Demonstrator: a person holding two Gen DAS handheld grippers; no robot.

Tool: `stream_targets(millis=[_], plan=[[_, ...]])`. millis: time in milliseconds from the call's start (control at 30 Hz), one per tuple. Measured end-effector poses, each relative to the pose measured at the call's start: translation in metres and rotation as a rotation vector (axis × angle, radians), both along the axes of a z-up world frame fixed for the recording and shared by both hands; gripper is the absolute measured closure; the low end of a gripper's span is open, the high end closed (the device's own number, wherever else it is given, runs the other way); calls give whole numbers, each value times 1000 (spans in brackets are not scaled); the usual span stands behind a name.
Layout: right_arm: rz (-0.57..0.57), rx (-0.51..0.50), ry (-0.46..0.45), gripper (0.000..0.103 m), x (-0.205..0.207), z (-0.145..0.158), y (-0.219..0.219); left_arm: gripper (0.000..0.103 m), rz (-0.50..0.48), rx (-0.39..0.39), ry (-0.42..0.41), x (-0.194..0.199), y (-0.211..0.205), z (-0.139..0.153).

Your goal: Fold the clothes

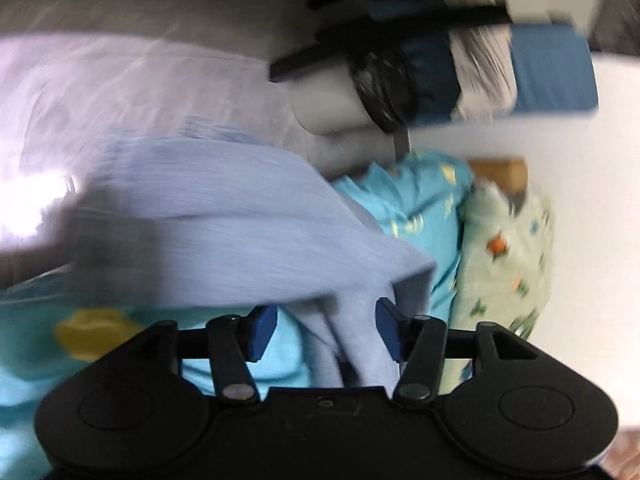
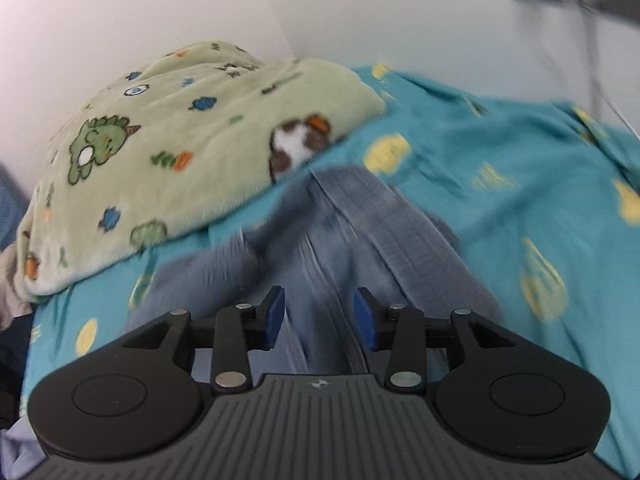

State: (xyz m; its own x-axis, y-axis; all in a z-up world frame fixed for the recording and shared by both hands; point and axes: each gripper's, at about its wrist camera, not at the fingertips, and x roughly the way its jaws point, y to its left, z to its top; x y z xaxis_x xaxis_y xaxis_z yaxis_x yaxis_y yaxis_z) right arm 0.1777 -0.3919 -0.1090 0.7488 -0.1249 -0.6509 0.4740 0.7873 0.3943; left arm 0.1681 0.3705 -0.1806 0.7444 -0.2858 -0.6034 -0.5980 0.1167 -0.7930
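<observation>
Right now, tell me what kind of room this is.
Most likely a bedroom, with the folding done on a bed. A teal patterned bedsheet covers the surface, a green fleece blanket with cartoon dinosaurs is bunched against a plain white wall, and a light blue garment lies across the sheet.

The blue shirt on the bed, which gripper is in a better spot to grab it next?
Probably the left gripper. Its fingers stand open with a fold of the blue shirt already between them. The right gripper is open too, but it hangs over gray-blue jeans instead.
</observation>
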Motion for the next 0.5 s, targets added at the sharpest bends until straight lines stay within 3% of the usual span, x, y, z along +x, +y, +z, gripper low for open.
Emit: stream_targets(millis=[167, 200, 233, 267, 400, 500], plan=[[-22, 104, 13, 62, -63, -6, 18, 52, 123, -110, 15, -8, 18, -30], [-26, 113, 14, 62, -72, -8, 22, 64, 151, -120, 4, -8, 19, -31], [-30, 118, 22, 62, -78, -10, 25, 89, 165, -109, -8, -8, 21, -29], [-36, 124, 30, 62, -84, -13, 29, 99, 171, -90, -19, -7, 24, -24], [-36, 62, 65, 62, -83, -18, 40, 101, 178, 21, -71, 2, 42, 9], [-7, 0, 62, 62, -72, -18, 49, 102, 115, 163, -65, 35, 59, 38]])
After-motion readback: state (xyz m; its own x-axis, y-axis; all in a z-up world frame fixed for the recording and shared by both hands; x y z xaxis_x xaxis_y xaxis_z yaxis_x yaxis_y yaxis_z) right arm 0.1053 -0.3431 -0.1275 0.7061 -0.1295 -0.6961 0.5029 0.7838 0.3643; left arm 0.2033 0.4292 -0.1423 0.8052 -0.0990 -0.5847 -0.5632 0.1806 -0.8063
